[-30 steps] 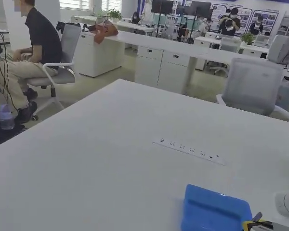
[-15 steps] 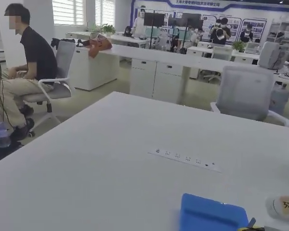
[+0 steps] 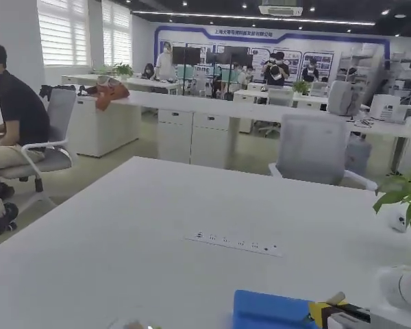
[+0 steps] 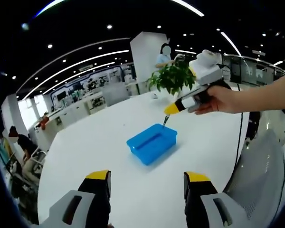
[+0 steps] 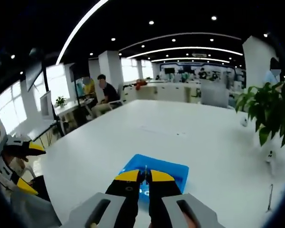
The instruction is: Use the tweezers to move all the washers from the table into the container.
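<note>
The writing here is a line of characters on the blue wall banner (image 3: 229, 33) far behind the blue container (image 4: 152, 142), too small to read. There is also a yellowish label on the white round thing (image 3: 401, 288) just right of the container, cut by the frame edge and unreadable.

Your right tongs (image 5: 146, 176) are closed on the tweezers (image 4: 166, 121), the yellow tips pressed together with the thin metal between them. In the left gripper view the tweezers' long axis runs steeply downward from those tips, slanting a little to the left. The point aims at the container's far rim; I cannot tell whether it touches.

Your left tongs (image 4: 147, 185) are spread wide with nothing between them. They are held on the near side of the container, well apart from it, above the white desk (image 3: 123, 240). That view also gives your hand (image 4: 223, 99) around the right gripper and the plant (image 4: 173, 78) beyond the container.

The right gripper view looks straight down the tweezers, so their length shrinks to a short spike over the container's inside, which is too blurred to tell what lies in it. The head view catches a strip of the container at its lower edge, with the power strip (image 3: 236, 243) set into the desk beyond it.
</note>
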Demonstrator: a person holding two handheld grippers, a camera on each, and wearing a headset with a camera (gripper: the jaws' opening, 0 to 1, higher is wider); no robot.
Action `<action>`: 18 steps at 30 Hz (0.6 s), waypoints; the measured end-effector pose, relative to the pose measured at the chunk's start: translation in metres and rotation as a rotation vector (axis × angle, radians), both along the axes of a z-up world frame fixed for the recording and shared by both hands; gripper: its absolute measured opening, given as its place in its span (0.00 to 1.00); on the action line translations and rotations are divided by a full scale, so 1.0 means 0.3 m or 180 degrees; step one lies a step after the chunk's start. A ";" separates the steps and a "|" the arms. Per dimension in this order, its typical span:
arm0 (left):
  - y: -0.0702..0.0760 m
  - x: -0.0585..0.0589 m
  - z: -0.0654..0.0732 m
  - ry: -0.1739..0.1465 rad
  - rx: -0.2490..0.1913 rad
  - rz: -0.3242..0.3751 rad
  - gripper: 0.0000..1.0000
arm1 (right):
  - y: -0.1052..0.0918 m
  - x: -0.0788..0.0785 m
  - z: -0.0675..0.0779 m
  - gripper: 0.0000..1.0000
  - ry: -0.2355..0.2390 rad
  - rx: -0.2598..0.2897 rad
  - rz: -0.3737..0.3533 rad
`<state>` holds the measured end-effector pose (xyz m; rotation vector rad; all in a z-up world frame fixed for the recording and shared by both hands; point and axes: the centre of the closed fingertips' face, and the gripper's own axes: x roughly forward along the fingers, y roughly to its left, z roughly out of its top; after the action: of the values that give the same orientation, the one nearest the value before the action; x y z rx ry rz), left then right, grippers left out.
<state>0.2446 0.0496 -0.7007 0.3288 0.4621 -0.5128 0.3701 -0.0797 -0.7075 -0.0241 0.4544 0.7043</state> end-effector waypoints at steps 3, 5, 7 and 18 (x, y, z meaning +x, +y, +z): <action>-0.060 0.022 0.063 -0.0066 -0.0093 -0.0174 0.60 | 0.019 -0.065 0.035 0.02 -0.0031 0.0064 0.0163; -0.097 0.029 0.094 -0.0064 -0.0203 -0.0293 0.55 | 0.030 -0.108 0.045 0.02 -0.0067 0.0015 0.0309; -0.145 0.036 0.135 -0.0066 -0.0318 -0.0464 0.51 | 0.037 -0.152 0.045 0.02 -0.0085 -0.0112 0.0480; -0.338 0.004 0.258 0.0273 -0.0955 -0.1455 0.30 | 0.088 -0.332 0.072 0.02 -0.0118 -0.0220 0.1223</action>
<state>0.2458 -0.0518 -0.6233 0.1205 0.3854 -1.0326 0.2704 -0.0532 -0.6860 -0.1934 0.4428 1.0634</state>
